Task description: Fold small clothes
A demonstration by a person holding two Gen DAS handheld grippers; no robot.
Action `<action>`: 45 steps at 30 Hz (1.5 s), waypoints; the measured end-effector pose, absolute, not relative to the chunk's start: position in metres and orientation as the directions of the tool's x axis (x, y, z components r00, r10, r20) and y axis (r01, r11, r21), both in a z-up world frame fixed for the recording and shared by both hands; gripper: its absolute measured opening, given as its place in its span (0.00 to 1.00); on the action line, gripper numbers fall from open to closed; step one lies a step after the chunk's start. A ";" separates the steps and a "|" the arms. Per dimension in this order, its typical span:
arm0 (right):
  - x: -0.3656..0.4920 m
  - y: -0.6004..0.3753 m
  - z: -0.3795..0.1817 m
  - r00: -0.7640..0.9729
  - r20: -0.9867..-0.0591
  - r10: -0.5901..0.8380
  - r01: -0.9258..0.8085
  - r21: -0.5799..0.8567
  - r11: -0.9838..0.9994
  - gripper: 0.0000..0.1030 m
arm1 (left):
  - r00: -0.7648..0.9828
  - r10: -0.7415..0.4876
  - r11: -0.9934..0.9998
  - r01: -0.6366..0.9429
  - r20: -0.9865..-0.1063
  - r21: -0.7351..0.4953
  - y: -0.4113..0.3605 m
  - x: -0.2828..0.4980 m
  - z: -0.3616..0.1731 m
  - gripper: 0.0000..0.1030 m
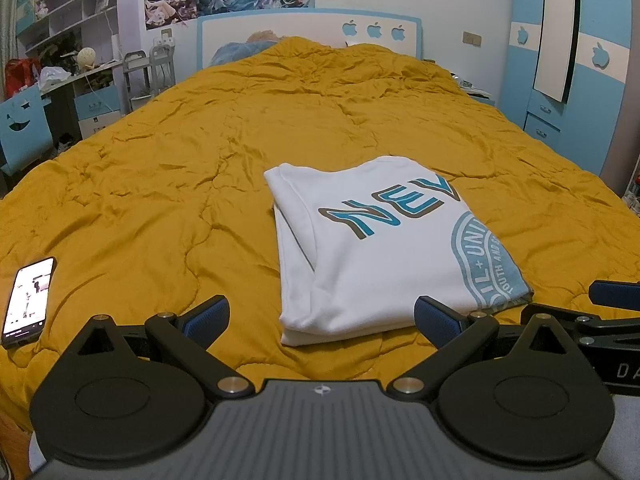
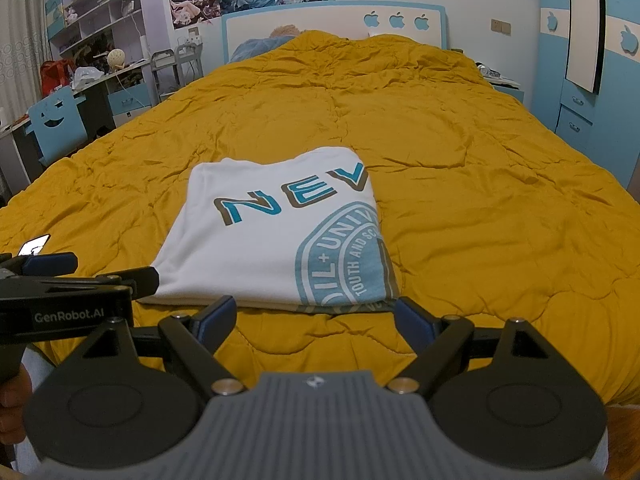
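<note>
The folded white printed T-shirt [image 1: 372,248] lies on the mustard quilted bedspread [image 1: 200,160], a black smartphone [image 1: 28,300] well to its left.

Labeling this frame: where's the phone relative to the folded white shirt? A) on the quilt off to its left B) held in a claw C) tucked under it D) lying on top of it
A: the phone lies on the yellow quilt, well left of the folded white shirt and apart from it; both claws are open and hold nothing.

White T-shirt [image 1: 372,248] (blue print) lies folded flat.
</note>
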State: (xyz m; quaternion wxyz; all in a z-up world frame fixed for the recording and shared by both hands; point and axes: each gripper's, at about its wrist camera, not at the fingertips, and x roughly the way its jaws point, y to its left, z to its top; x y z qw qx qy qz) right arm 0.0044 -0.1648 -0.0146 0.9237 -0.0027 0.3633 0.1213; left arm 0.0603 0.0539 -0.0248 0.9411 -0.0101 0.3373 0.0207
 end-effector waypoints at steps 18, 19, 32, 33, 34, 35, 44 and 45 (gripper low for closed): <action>0.004 -0.165 -0.014 0.706 -0.672 0.222 -0.226 0.083 0.971 0.80 | 0.772 0.032 0.999 -0.046 -0.635 -0.005 0.054 0.060 -0.025 1.00; 0.004 -0.165 -0.014 0.706 -0.672 0.222 -0.226 0.083 0.971 0.80 | 0.772 0.032 0.999 -0.046 -0.635 -0.005 0.054 0.060 -0.025 1.00; 0.005 -0.166 -0.016 0.705 -0.674 0.221 -0.225 0.083 0.971 0.80 | 0.773 0.032 0.999 -0.046 -0.634 -0.004 0.053 0.059 -0.025 1.00; 0.005 -0.166 -0.017 0.705 -0.674 0.221 -0.226 0.082 0.971 0.80 | 0.773 0.032 0.999 -0.045 -0.634 -0.005 0.053 0.059 -0.025 1.00; 0.005 -0.166 -0.017 0.705 -0.674 0.222 -0.226 0.083 0.971 0.80 | 0.773 0.032 0.999 -0.045 -0.634 -0.005 0.053 0.060 -0.025 1.00; 0.005 -0.166 -0.017 0.705 -0.674 0.222 -0.226 0.083 0.971 0.80 | 0.772 0.031 0.999 -0.044 -0.635 -0.005 0.053 0.059 -0.025 1.00; 0.005 -0.166 -0.017 0.705 -0.673 0.222 -0.227 0.081 0.970 0.80 | 0.774 0.033 0.999 -0.041 -0.632 0.001 0.050 0.059 -0.023 1.00; 0.005 -0.166 -0.017 0.705 -0.673 0.221 -0.228 0.081 0.970 0.80 | 0.774 0.033 0.999 -0.042 -0.632 0.001 0.050 0.059 -0.023 1.00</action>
